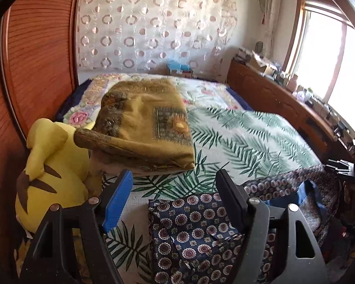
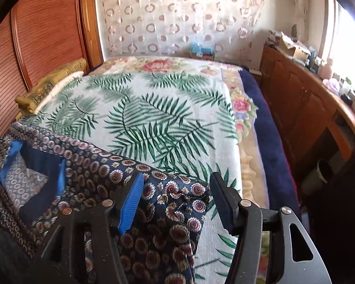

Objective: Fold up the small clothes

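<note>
Lying on the bed's near edge, the patterned garment is navy with maroon medallions; it rests on the palm-leaf sheet.

Left gripper: jaws wide apart, nothing between them. Blue pad on one finger, black on the other. It hangs above the garment's folded part; contact with the cloth cannot be judged from this view.

Right gripper: jaws also spread, holding nothing. The garment lies under and between its fingers, bunched and creased there. Toward the bed's near left corner the cloth opens to show a blue lining.

Surroundings:
- Mustard folded cloth near the bed's left edge, just beyond the left gripper. Its near edge sits close to the blue finger and blocks the view of the sheet behind it. In the right wrist view the same cloth lies along the left edge, by the headboard.
- Yellow plush with brown stripes at the near left edge, touching the mustard cloth's underside.
- Wooden headboard runs along the left edge.
- Floral quilt shows past the sheet's far edge and along its right edge, with a navy blanket outside that.
- Wooden cabinet stands off the right edge, its top cluttered with small items too blurred to name.
- Sheer curtain with ring pattern covers the far wall; bright window to the right.
</note>
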{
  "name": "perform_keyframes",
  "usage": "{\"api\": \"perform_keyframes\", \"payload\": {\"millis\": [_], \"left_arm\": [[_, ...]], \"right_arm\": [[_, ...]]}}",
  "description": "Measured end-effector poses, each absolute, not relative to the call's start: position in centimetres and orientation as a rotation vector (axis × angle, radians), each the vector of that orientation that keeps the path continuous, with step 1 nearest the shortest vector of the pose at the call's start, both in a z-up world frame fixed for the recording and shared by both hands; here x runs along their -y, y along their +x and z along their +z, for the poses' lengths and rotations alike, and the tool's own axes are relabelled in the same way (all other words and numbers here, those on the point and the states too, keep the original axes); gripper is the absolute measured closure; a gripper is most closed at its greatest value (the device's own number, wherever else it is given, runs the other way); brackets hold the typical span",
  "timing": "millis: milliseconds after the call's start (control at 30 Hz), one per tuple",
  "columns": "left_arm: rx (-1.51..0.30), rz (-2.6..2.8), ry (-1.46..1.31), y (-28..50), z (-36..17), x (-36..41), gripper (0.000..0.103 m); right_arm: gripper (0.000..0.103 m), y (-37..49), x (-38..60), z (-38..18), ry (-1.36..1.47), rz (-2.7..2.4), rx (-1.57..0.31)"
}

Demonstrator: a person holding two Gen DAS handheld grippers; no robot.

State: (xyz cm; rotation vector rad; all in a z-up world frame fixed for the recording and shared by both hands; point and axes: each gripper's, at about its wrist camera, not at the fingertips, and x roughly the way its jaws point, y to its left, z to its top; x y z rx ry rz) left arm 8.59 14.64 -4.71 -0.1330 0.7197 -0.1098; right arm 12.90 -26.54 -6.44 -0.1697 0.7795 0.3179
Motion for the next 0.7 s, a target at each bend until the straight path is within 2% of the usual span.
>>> {"api": "perform_keyframes", "payload": {"millis": [200,567,600,633,667,700], "left_arm": [[-0.868,-0.094,-0.091,9.7,-8.9,-14.0,0.030],[-0.955,-0.102,-0.116,9.1,-12.1,-14.1,0.030],[-0.951,-0.107,-0.115,9.0,-12.0,-14.1,0.030],[-0.953,-0.118,-0.115,9.0,-12.0,-14.0,0.030],[-0.952,-0.133,-0.117,9.0,-11.8,-13.8,0.037],[-0.951,-0.150,-0.122,8.9,-11.7,-13.7,0.049]], "right_arm": [[0.043,14.7,27.2,-8.7,-0.136,0.330,-0.855],[0.041,14.8,27.3,-9.1,-0.163,0.311,-0.845],[0.042,14.8,26.9,-9.2,-0.186,0.310,-0.850],[0.049,14.8,26.6,-9.2,-0.198,0.323,-0.856],[0.059,14.8,26.3,-9.1,-0.208,0.334,-0.859],[0.063,14.6,26.0,-9.0,-0.219,0.353,-0.862]]}}
